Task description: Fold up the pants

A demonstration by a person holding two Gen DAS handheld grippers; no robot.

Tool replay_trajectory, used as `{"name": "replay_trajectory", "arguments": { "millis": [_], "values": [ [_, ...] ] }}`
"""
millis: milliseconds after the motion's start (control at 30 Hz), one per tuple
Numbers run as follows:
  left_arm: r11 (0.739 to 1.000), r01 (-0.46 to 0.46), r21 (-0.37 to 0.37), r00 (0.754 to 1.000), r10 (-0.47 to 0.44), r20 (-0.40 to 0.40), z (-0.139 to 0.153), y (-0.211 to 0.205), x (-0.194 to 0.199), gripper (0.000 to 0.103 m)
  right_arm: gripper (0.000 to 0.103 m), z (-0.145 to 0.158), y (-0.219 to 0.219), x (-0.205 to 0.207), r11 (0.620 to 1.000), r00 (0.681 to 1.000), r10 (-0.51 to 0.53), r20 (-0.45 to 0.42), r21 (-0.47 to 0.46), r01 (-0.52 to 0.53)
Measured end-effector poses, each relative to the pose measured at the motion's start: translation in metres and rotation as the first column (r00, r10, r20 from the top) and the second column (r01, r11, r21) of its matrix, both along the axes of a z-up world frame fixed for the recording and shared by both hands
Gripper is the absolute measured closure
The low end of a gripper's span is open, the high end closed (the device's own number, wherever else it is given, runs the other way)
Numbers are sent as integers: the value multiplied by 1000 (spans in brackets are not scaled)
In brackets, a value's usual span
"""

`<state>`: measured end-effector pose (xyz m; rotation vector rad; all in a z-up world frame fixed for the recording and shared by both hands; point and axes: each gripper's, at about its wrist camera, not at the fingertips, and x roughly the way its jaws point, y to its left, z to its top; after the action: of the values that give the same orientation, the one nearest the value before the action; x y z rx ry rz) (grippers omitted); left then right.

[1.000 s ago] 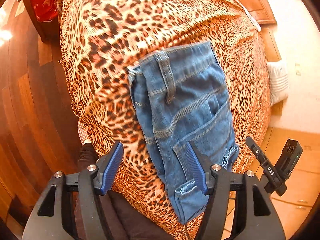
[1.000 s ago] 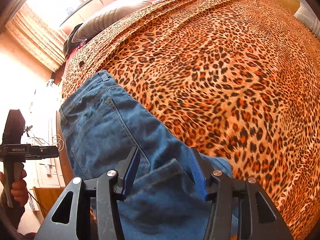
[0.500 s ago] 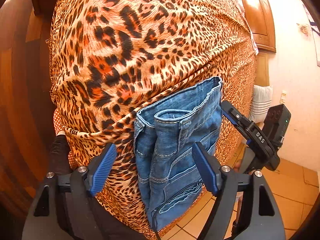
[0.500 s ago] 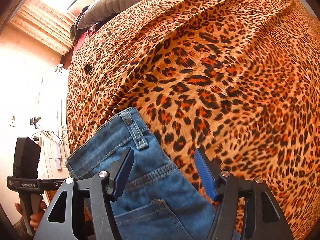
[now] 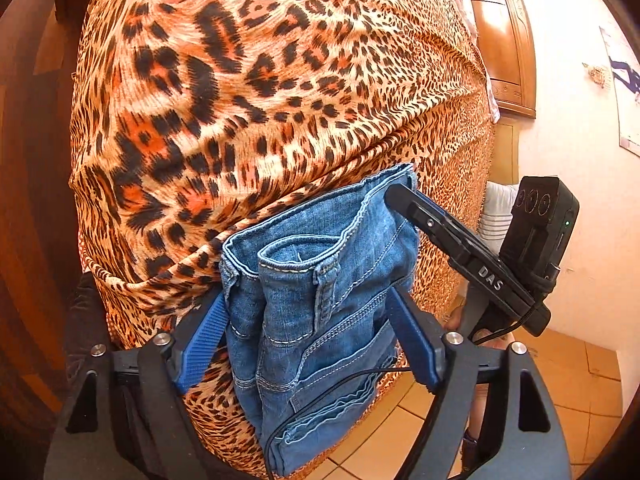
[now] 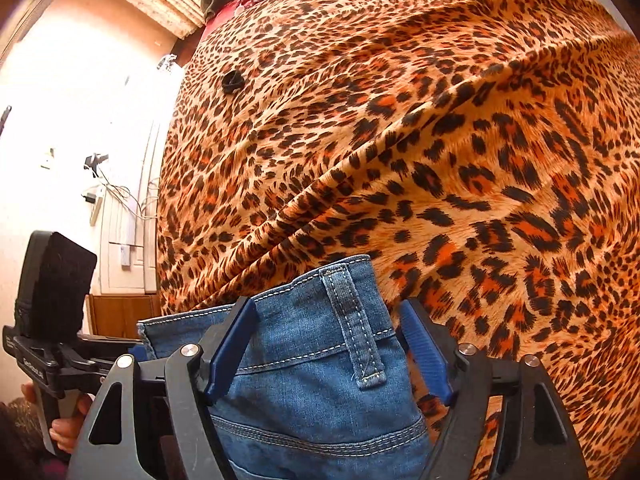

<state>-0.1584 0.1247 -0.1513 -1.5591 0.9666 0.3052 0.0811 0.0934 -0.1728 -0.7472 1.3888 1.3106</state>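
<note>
Folded blue jeans (image 5: 320,300) lie at the edge of a bed under a leopard-print cover (image 5: 260,100), their lower part hanging over the side. My left gripper (image 5: 308,340) straddles the waistband end, its jaws closing with the denim stack between the blue pads (image 5: 200,348). My right gripper (image 6: 326,344) sits over the waistband corner by a belt loop (image 6: 356,320). Its jaws are closing too: one pad lies over the denim, the other stands on the bedcover just clear of the edge. In the left wrist view a finger (image 5: 404,204) of the right gripper rests at the jeans' far corner.
Orange floor tiles (image 5: 560,360) lie below the bed's edge, with wooden flooring (image 5: 24,160) on the other side. A wooden door (image 5: 504,40) stands behind. A small dark object (image 6: 233,81) lies on the cover. A hand (image 6: 64,424) holds the left gripper's handle.
Both grippers have come lower and closer to the waistband. The right gripper slid from the folded leg end up to the belt loop. The left jaws widened, then narrowed around the stack.
</note>
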Motion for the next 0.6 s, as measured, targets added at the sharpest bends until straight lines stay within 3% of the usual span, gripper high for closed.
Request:
{"name": "replay_trajectory", "arguments": {
  "millis": [33,100,233,333,500,600],
  "values": [
    [1000,9,20,1000,-9,-10,0,-1,1,58,66,0,1,0,1000,999,2,40,-10,-2],
    [997,47,54,998,-45,-49,-1,-3,2,78,78,1,1,1,1000,999,-10,37,-14,11],
    [984,101,148,994,-94,-57,18,-9,8,84,85,18,-8,-4,999,999,-2,44,32,0],
    [948,169,268,985,-156,-71,47,-21,16,86,86,36,-21,-5,995,999,-36,19,94,34],
    [858,259,443,965,-245,-91,95,-49,30,87,86,78,-63,5,970,993,-112,-35,211,117],
    [784,309,539,947,-304,-101,122,-74,32,87,86,106,-94,7,945,985,-156,-74,280,171]
  ]
}}
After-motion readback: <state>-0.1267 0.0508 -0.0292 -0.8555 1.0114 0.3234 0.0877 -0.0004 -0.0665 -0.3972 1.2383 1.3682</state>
